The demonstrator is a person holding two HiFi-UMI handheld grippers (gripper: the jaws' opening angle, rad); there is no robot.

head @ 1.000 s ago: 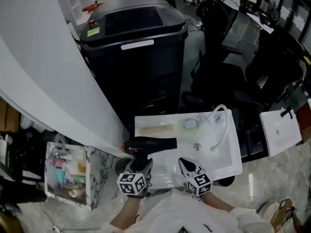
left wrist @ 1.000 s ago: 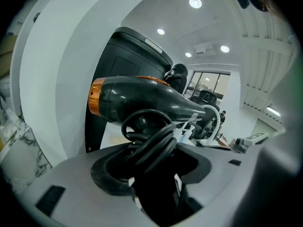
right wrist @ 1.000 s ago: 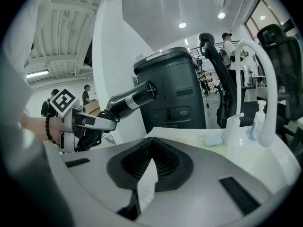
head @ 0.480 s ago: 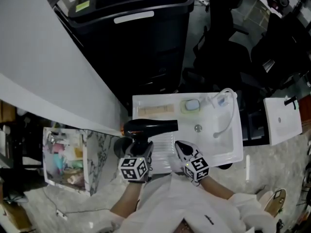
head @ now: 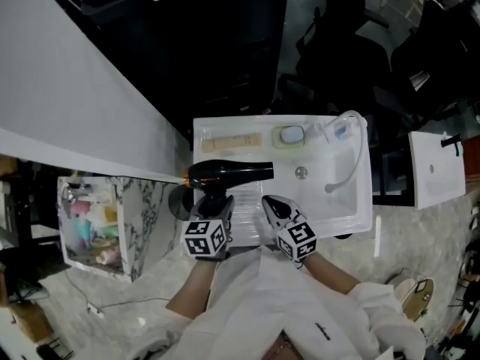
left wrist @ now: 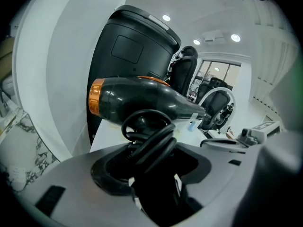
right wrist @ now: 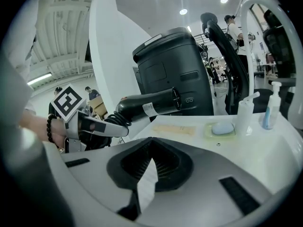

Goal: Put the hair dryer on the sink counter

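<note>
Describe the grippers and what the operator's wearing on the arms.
The left gripper and the right gripper match: pale grey shells, black ribbed jaw recesses, each with a cube of black-and-white square markers. The person wears a white top and a dark bead bracelet on the left wrist.

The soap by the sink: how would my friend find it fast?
Look at the white sink counter in front of the person. Along its far edge, between a flat beige strip and the pump bottles, lies the soap. It alone is a pale rounded lump in a light green dish.
</note>
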